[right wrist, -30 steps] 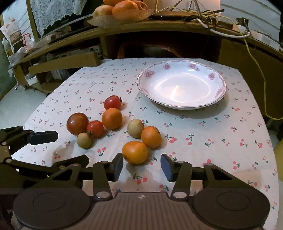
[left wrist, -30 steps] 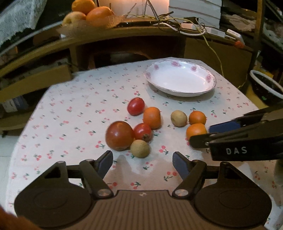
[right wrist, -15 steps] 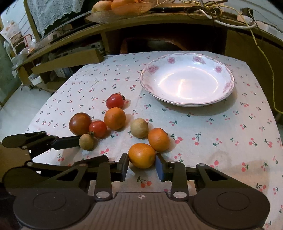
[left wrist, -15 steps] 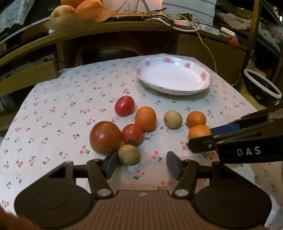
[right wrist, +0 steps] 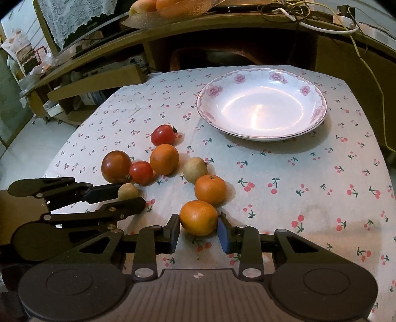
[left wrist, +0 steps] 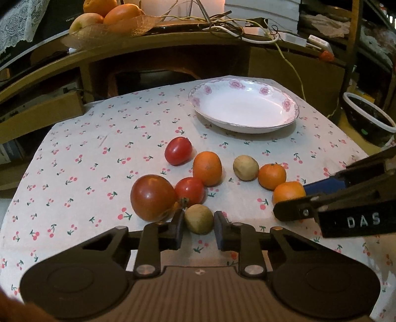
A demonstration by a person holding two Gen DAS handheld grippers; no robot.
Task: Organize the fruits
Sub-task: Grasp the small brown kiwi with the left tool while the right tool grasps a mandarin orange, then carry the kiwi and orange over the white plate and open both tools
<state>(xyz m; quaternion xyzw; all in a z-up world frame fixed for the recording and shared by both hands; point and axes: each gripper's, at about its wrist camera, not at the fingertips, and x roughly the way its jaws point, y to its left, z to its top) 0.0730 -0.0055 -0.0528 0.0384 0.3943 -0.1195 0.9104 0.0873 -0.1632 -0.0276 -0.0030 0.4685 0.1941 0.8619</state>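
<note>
Your left gripper has just closed, pinching the small brown fruit; your right gripper pinches the nearest orange. Lift both straight up, then carry them toward the plate at one o'clock.

A wooden desk curves behind the table, which wears a white cloth printed with cherries. On the desk stand a bowl of fruit and a tangle of cables. Left of the desk hangs a lace curtain. Right of it, low down, sits a dark basin. Pale floor shows left of the table.
</note>
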